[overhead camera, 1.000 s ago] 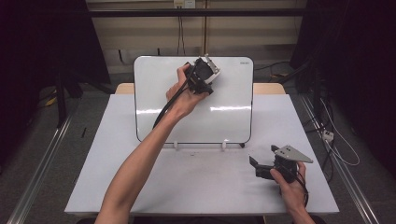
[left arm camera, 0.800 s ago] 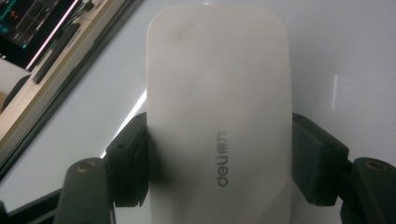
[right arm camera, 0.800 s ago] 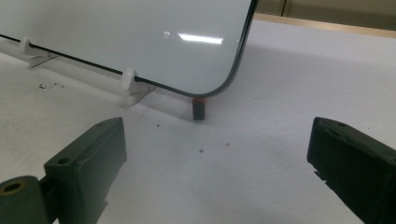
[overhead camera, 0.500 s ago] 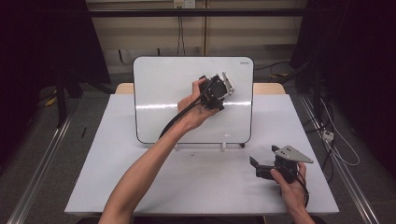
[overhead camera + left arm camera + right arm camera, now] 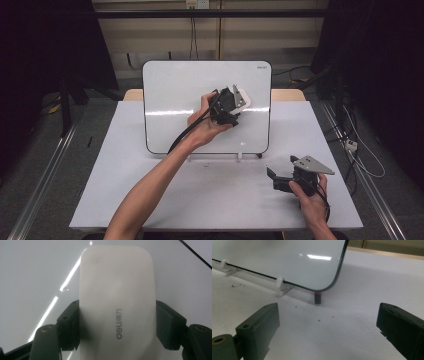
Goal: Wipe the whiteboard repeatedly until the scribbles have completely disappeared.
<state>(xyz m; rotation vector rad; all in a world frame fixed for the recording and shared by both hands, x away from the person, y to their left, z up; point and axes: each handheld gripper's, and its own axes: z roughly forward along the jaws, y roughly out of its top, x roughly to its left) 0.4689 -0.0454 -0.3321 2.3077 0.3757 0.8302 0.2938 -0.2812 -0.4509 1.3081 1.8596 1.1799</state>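
Left gripper (image 5: 239,102) clamps the eraser (image 5: 117,302), now further right across the whiteboard (image 5: 170,100); right gripper (image 5: 328,332) unmoved, jaws apart.

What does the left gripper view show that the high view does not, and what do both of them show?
Left gripper view: the white eraser up close, its grey printed brand mark, and both black jaws pressing its sides.

High view: the person's forearms, the right hand-held gripper low over the table, and the whole whiteboard standing on clips.

Both: the left hand-held gripper holding the eraser at the glossy whiteboard surface.
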